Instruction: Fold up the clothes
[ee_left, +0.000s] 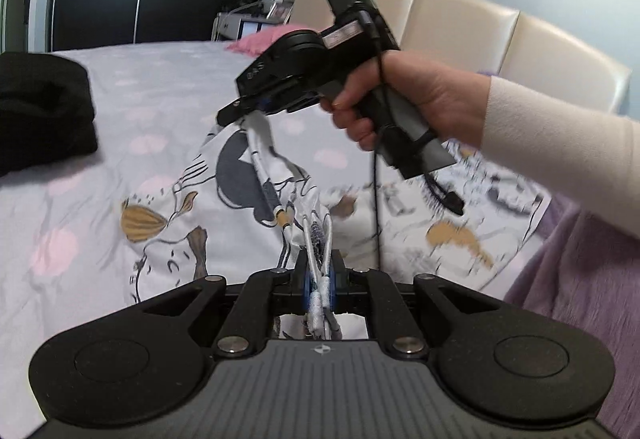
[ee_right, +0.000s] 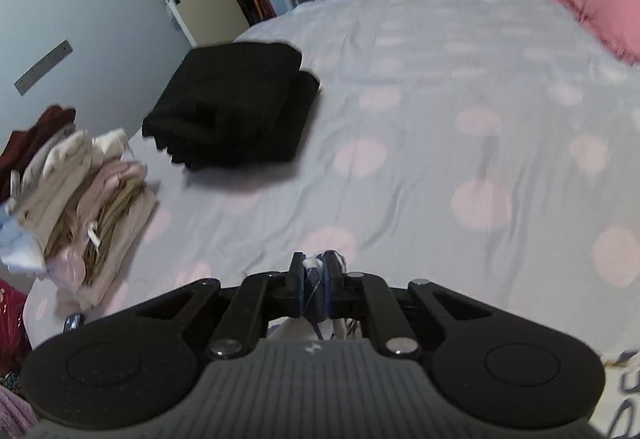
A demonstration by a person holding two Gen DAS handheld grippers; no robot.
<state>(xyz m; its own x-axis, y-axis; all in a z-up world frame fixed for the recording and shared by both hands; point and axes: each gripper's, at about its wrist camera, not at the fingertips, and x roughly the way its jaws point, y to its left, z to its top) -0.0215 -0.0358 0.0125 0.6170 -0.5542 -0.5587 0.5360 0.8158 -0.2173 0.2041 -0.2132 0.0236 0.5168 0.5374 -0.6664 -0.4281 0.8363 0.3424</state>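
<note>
A white printed garment [ee_left: 240,179] with grey, tan and brown shapes lies spread on the bed and is lifted at one edge. My left gripper [ee_left: 319,279] is shut on a bunched white and blue hem of it. In the left wrist view my right gripper [ee_left: 244,111], held by a hand in a cream sleeve, is shut on the same edge higher up. Seen from the right wrist, the right gripper [ee_right: 316,279] pinches a dark blue and white fold of the garment [ee_right: 314,291], which hangs below out of sight.
A folded black garment [ee_right: 236,107] lies on the pale dotted bed cover [ee_right: 440,119]. A stack of folded beige and pink clothes [ee_right: 80,199] sits at the bed's left edge. A pink pillow [ee_right: 592,3] and a cream headboard [ee_left: 460,23] lie at the far end. A purple blanket [ee_left: 580,279] is at right.
</note>
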